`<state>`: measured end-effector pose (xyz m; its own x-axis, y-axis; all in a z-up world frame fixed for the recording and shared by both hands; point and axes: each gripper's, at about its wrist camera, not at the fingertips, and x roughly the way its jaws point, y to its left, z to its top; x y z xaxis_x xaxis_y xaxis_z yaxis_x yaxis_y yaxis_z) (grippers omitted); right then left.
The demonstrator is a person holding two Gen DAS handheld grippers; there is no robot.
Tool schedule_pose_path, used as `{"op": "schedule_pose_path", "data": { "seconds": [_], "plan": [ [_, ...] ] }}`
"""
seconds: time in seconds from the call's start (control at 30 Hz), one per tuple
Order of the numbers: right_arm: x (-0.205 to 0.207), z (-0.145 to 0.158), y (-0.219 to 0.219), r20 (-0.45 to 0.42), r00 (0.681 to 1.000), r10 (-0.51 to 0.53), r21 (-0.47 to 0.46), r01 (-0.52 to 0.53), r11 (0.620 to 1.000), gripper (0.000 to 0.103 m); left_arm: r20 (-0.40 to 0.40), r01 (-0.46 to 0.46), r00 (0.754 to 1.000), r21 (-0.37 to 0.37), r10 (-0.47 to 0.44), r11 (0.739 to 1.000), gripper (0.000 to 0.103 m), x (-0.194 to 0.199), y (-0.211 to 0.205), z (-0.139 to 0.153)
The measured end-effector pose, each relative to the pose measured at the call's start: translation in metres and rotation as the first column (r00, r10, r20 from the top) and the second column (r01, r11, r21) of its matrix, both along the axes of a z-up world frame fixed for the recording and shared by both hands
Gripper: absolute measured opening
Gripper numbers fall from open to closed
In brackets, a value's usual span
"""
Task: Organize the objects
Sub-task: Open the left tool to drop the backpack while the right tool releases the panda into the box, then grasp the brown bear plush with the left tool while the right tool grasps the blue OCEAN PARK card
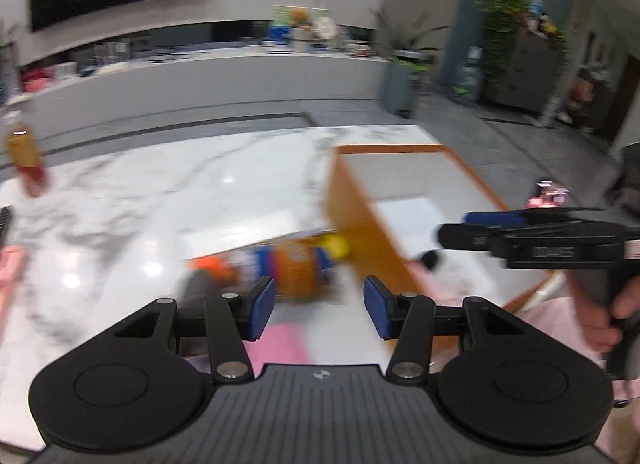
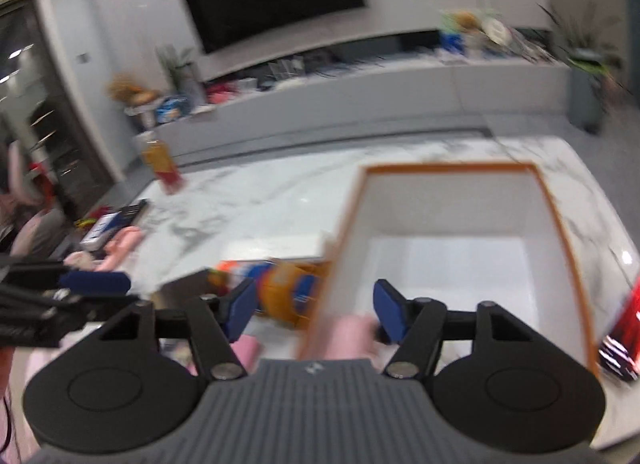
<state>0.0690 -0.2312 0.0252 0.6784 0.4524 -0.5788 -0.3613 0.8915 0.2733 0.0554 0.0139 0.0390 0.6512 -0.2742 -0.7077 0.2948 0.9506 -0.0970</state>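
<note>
A white box with an orange rim (image 1: 404, 184) (image 2: 452, 216) stands on the marble table (image 1: 140, 204). Just left of it, an orange and blue bottle (image 1: 298, 268) (image 2: 288, 288) with a yellow cap lies on its side. My left gripper (image 1: 320, 308) hovers open above the table, short of that bottle, with nothing between its pads. My right gripper (image 2: 316, 310) is open over the box's left wall; a blurred pink thing (image 2: 352, 332) sits low beside its right pad. Each gripper shows side-on in the other's view: the right gripper (image 1: 452, 228) and the left gripper (image 2: 120, 288).
An amber bottle with a red label (image 1: 24, 156) (image 2: 162, 162) stands at the table's far left. Pink items (image 2: 120, 248) and a dark flat thing lie along the left edge. A red object (image 2: 624, 328) sits right of the box. A hand (image 1: 600, 316) holds the right gripper.
</note>
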Motion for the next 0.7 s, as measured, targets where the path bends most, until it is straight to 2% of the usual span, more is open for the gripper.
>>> {"op": "schedule_pose_path", "data": {
  "seconds": [0.13, 0.23, 0.33, 0.4, 0.57, 0.7],
  "plan": [
    [0.006, -0.004, 0.04, -0.032, 0.995, 0.094, 0.004, -0.094, 0.996, 0.048, -0.008, -0.058, 0.998, 0.058, 0.059, 0.997, 0.058, 0.001, 0.028, -0.011],
    [0.015, -0.014, 0.068, -0.071, 0.989, 0.126, -0.02, -0.128, 0.992, 0.048, -0.038, -0.068, 0.997, 0.079, 0.071, 0.995, 0.058, 0.007, 0.039, -0.027],
    [0.025, -0.028, 0.091, -0.09, 0.985, 0.146, -0.11, -0.155, 0.982, 0.048, -0.067, -0.072, 0.995, 0.054, 0.075, 0.996, 0.058, 0.014, 0.05, -0.041],
    [0.036, -0.039, 0.106, -0.122, 0.977, 0.174, -0.197, -0.196, 0.961, 0.047, -0.091, -0.066, 0.993, 0.028, 0.069, 0.997, 0.058, 0.023, 0.06, -0.046],
    [0.062, -0.058, 0.127, -0.174, 0.956, 0.235, -0.329, -0.281, 0.902, 0.047, -0.121, -0.067, 0.99, 0.009, 0.067, 0.998, 0.058, 0.047, 0.066, -0.052],
    [0.082, -0.062, 0.138, -0.195, 0.945, 0.264, -0.437, -0.324, 0.839, 0.047, -0.106, -0.044, 0.993, -0.016, 0.042, 0.999, 0.058, 0.062, 0.062, -0.052]
  ]
}}
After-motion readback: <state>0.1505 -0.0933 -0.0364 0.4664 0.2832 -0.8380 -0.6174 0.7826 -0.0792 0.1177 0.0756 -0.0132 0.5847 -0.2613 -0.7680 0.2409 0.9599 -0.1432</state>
